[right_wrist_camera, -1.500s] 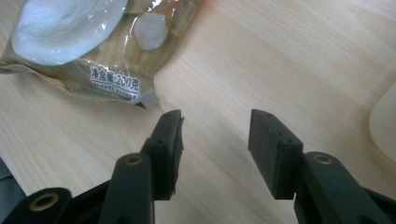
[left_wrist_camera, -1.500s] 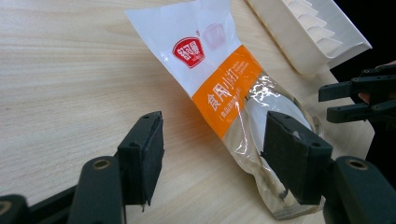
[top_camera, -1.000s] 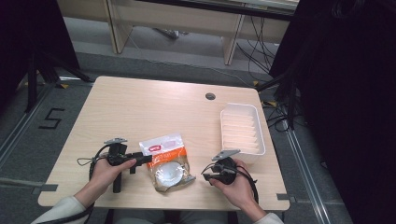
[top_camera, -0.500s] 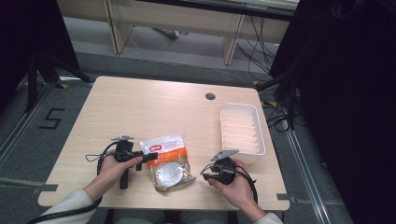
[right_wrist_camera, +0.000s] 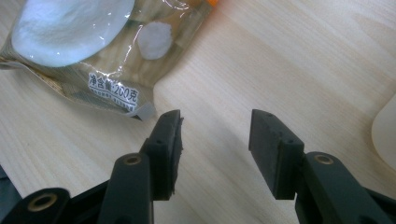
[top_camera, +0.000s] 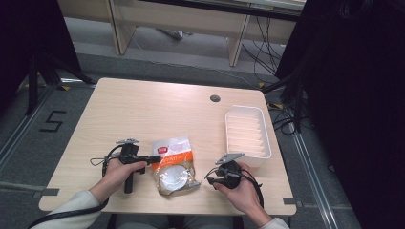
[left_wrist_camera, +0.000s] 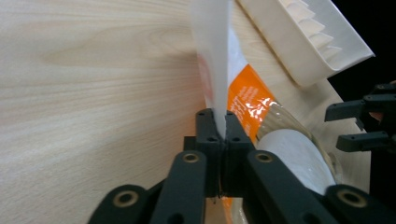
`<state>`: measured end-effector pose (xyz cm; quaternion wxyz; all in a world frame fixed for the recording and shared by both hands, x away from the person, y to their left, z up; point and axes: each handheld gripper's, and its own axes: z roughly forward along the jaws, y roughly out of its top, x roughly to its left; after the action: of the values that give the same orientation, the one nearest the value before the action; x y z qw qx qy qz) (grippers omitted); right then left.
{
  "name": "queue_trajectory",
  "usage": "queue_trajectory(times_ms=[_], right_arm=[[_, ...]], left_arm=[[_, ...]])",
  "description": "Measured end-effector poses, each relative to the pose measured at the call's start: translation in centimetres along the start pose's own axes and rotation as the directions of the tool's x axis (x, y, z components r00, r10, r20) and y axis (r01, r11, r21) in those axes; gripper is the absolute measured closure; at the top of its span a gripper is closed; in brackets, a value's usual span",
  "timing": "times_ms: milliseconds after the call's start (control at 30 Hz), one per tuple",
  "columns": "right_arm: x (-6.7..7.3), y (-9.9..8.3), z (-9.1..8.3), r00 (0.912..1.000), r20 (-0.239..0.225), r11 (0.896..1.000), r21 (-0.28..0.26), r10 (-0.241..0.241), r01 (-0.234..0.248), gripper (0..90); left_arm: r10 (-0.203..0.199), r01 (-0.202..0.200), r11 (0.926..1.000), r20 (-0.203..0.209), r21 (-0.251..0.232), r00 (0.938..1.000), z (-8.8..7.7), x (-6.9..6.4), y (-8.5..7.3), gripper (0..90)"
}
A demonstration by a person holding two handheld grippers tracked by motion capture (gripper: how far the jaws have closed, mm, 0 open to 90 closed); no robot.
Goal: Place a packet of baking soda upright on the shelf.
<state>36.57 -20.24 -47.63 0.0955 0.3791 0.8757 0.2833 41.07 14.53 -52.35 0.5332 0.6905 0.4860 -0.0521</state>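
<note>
Closing just now, the left claw (left_wrist_camera: pixel 216 127) is pinching the snack bag's (top_camera: pixel 173 162) edge at lower centre, ready for lifting, while the right claw (right_wrist_camera: pixel 215 135) is gaping empty.

Lab: taped floor (top_camera: pixel 43 124), cables (top_camera: pixel 267 57)

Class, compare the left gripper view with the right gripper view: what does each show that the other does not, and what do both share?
Left gripper view alone: the left gripper, its jaws just closed, pinching the white edge of the snack bag; the bag's orange print; the ribbed side of the white tray; and the right gripper farther off at the right edge.

Right gripper view alone: the right gripper's own jaws standing open over bare table, beside the bag's corner, and small black print on the bag's clear lower end.

Both: the bag with its round white contents, and the pale wooden table.
</note>
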Motion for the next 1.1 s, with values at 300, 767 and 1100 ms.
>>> queue_trajectory(times_ms=[300, 767, 1100], right_arm=[[-0.2, 0.1, -0.1, 1.0, -0.007, 1.0, 0.003, 0.004, -0.004, 53.4], [-0.3, 1.4, -1.3, 0.9996, 0.022, 0.997, -0.076, -0.017, 0.018, 49.9], [-1.3, 4.9, -3.0, 0.9962, 0.027, 0.993, -0.082, -0.083, 0.084, 46.5]], left_arm=[[0.088, -0.084, 0.9941, 0.051, -0.069, 0.9948, -1.1, -2.3, 0.5, 89.2], [0.209, -0.19, 0.9694, 0.114, -0.155, 0.9713, -2.0, -5.4, 0.4, 89.3], [0.277, -0.252, 0.9526, 0.143, -0.17, 0.9501, -2.5, -6.9, 0.4, 89.3]])
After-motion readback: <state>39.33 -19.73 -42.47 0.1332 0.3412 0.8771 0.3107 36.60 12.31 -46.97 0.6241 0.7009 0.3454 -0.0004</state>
